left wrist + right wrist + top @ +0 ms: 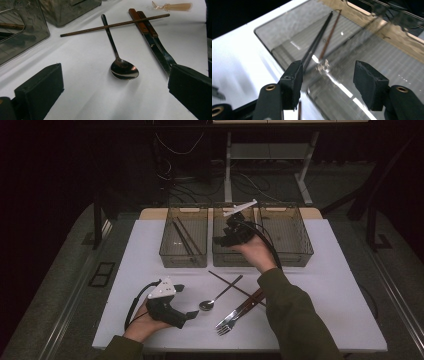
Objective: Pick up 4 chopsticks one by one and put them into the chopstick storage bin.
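From the high view, my left claw (186, 301) rests open on the white table (325, 285); the long-handled steel spoon (219, 296) lies just at its 3 o'clock. Left gripper view: spoon (120, 56) between the jaws, handle running to 12. Right gripper view: my right claw (328, 75) hangs open, empty, over the clear plastic bins (367, 47).
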A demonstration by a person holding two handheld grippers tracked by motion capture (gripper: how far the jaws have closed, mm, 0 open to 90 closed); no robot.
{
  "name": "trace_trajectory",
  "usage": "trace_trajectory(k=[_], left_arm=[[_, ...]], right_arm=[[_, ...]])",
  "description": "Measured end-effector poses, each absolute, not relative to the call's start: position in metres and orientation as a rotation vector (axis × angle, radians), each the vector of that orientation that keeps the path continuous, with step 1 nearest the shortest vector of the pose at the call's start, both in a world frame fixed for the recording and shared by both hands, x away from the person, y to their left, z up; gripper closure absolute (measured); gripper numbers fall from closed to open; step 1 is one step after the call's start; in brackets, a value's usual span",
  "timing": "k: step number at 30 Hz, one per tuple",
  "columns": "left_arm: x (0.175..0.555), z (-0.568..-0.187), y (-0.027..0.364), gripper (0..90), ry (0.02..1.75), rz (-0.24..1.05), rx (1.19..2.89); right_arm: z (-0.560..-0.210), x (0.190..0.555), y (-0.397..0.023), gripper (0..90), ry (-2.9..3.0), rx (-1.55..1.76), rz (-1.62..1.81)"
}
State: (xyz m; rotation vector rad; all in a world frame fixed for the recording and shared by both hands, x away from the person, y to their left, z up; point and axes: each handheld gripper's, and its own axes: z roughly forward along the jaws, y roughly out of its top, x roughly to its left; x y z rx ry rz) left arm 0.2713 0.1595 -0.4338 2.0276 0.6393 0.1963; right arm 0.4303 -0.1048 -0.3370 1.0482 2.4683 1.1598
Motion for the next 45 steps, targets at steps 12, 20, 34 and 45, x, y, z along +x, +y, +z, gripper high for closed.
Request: trace_trajectory(k=[12, 20, 34, 45], left_arm=[[0.272, -0.433, 0.160, 0.0, 0.645, 0.190, 2.023], [0.272, -0.434, 0.160, 0.0, 0.644, 0.191, 2.029], [0.272, -0.434, 0.160, 0.0, 0.646, 0.187, 2.032], [0.271, -0.434, 0.160, 0.0, 0.631, 0.196, 2.044]], right_arm=[[-0.354, 0.387, -0.151, 51.4, 2.502, 1.022, 1.169], [-0.371, 0.358, -0.173, 58.1, 2.538, 1.028, 1.174], [-0.402, 0.315, -0.199, 73.2, 2.590, 1.008, 1.145], [-0.420, 0.303, -0.200, 78.4, 2.647, 1.022, 1.082]])
